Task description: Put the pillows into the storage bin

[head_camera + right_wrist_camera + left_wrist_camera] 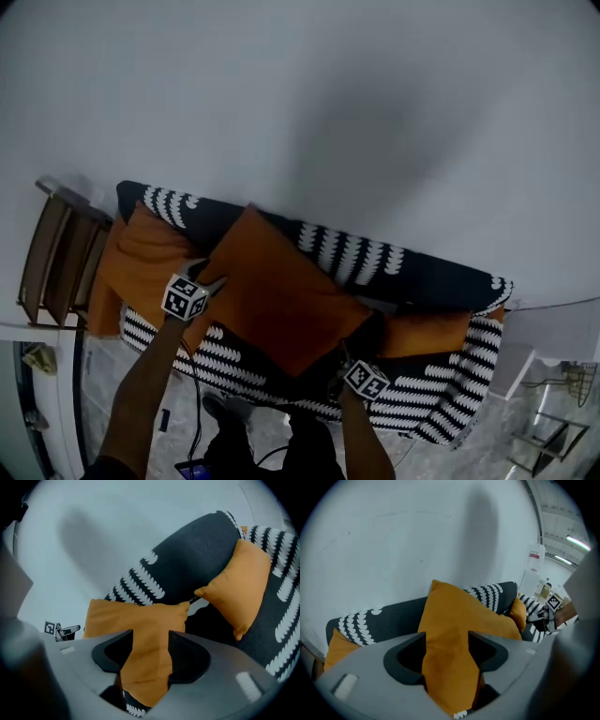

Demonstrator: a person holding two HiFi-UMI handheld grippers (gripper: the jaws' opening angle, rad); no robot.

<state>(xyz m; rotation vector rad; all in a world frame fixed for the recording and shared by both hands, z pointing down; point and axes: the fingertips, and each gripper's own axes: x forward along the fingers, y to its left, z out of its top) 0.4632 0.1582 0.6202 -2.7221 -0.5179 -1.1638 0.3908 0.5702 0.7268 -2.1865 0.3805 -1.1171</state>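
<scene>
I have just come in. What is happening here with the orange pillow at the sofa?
A person holds a gripper in each hand at a large orange pillow over a black-and-white patterned sofa. The left gripper and the right gripper each have part of that pillow between jaws that stand apart. A second pillow lies at one end of the sofa and a third pillow at the other.

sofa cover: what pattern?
Black sofa cover with rows of white scalloped stripes; it shows best in the head view.
</scene>
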